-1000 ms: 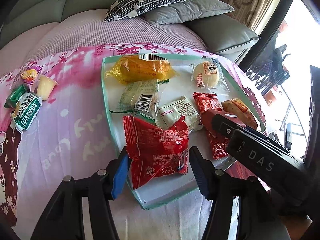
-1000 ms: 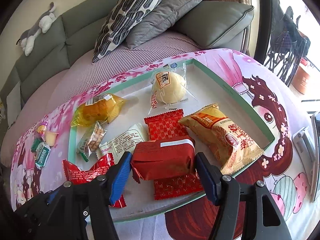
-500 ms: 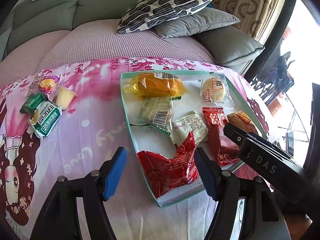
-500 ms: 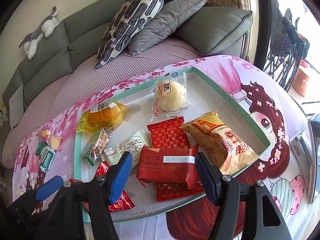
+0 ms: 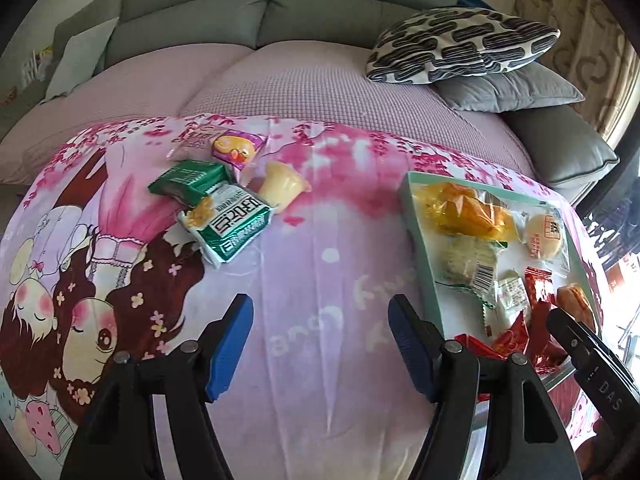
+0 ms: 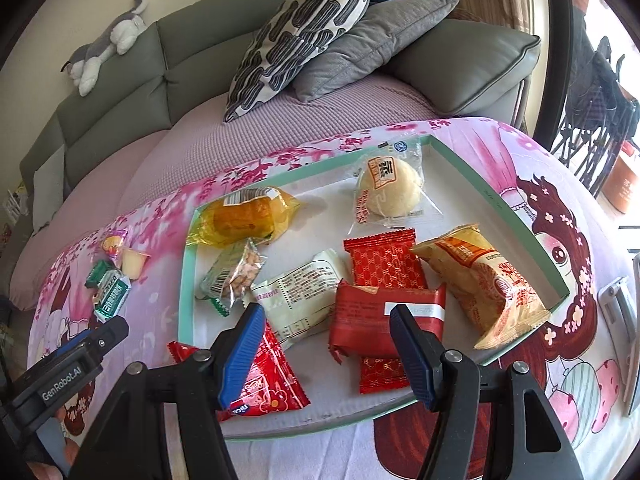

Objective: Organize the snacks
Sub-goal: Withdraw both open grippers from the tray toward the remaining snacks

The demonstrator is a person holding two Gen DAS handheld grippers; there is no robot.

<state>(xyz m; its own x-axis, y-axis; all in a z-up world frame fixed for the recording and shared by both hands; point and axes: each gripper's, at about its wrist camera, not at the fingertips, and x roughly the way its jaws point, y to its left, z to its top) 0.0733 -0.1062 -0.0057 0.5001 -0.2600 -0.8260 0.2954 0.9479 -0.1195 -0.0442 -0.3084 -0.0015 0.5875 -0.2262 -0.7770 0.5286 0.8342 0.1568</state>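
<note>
While both tools (image 5: 320, 340) (image 6: 326, 346) gape empty, eight snack packets lie in the tray (image 6: 500, 200), the dark red packet (image 6: 384, 320) lengthwise between the right tool's fingers.

Light: strong daylight from my 3 o'clock, window (image 5: 624, 264) blown white | shadows: soft, falling toward 9 | glare: on wrappers in tray (image 6: 186, 276) | focus: sharp centre | edges: fisheye bend, black vignette corners
</note>
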